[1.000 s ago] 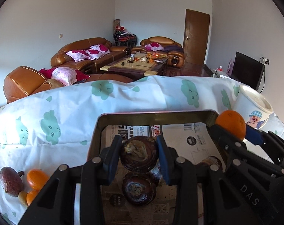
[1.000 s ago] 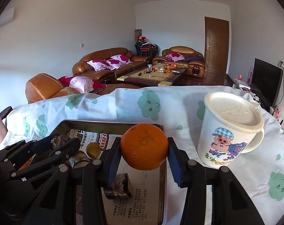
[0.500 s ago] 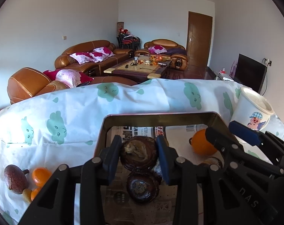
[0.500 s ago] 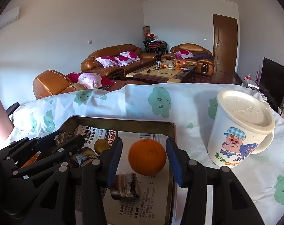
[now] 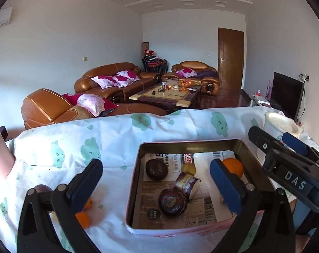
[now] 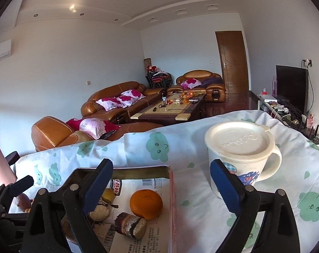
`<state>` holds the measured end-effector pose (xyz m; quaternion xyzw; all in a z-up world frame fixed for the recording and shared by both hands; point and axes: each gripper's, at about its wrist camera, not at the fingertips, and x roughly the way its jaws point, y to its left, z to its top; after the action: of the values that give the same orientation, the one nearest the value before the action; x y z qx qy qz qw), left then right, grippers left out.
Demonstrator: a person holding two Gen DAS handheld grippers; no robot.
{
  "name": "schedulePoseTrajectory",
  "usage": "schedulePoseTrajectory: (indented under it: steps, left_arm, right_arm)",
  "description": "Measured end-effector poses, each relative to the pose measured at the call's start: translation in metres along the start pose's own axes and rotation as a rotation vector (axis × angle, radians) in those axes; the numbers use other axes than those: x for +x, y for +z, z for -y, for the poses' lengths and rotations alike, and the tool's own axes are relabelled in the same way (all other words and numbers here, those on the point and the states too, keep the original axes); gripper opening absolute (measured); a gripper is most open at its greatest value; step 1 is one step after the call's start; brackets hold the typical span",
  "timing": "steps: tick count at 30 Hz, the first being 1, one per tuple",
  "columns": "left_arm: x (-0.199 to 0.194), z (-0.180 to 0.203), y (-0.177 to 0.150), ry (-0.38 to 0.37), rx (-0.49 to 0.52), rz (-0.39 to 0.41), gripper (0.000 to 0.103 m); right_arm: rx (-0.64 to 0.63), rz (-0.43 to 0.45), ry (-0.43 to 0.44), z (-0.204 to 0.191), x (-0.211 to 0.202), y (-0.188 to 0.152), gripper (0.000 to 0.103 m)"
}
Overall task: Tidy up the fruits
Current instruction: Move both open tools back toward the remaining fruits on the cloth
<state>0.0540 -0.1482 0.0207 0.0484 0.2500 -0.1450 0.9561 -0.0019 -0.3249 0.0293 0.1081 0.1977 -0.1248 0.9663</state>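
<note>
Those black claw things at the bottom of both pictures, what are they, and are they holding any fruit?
They are grabbers that a person holds, one in each hand, each with a small camera looking along its two fingers. One picture comes from the left grabber, the other from the right grabber. Both have just been opening their jaws, and nothing is between them now. Below them, on a white cloth with green clouds, sits a square metal tray lined with newspaper. In it lie a round orange and some dark brown fruits. More small fruits wait on the cloth left of the tray. A white cartoon mug with a lid stands to its right.
</note>
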Motion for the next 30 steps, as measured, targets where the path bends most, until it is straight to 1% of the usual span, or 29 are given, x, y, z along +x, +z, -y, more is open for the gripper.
schedulePoseTrajectory:
  steps: [3, 5, 12, 14, 16, 19, 22, 27, 30]
  left_arm:
    - [-0.001, -0.007, -0.004, 0.019, -0.002, -0.011, 0.103]
    - [-0.003, -0.014, -0.008, 0.053, -0.007, -0.008, 0.103]
    - [-0.016, -0.041, -0.021, 0.17, -0.032, 0.044, 0.103]
    - [-0.019, -0.045, -0.025, 0.189, -0.033, 0.049, 0.103]
    - [-0.023, -0.05, -0.027, 0.19, -0.047, 0.057, 0.103]
    - [-0.034, -0.056, -0.031, 0.18, -0.074, 0.091, 0.103]
    - [-0.041, -0.06, -0.034, 0.17, -0.087, 0.11, 0.103]
    - [-0.046, -0.063, -0.036, 0.145, -0.092, 0.105, 0.103]
    - [-0.043, -0.06, -0.036, 0.135, -0.082, 0.08, 0.103]
  right_arm:
    - [-0.022, 0.009, 0.0, -0.004, -0.002, -0.002, 0.094]
    - [-0.045, 0.028, -0.004, -0.008, -0.006, -0.004, 0.094]
    - [-0.109, 0.085, -0.003, -0.022, -0.018, -0.01, 0.094]
    - [-0.131, 0.096, -0.004, -0.028, -0.021, -0.013, 0.094]
    - [-0.161, 0.108, -0.014, -0.036, -0.024, -0.016, 0.094]
    - [-0.203, 0.131, -0.033, -0.045, -0.03, -0.019, 0.094]
    - [-0.206, 0.124, -0.029, -0.048, -0.032, -0.021, 0.094]
    - [-0.173, 0.127, -0.032, -0.046, -0.04, -0.025, 0.094]
    - [-0.168, 0.126, -0.025, -0.047, -0.046, -0.028, 0.094]
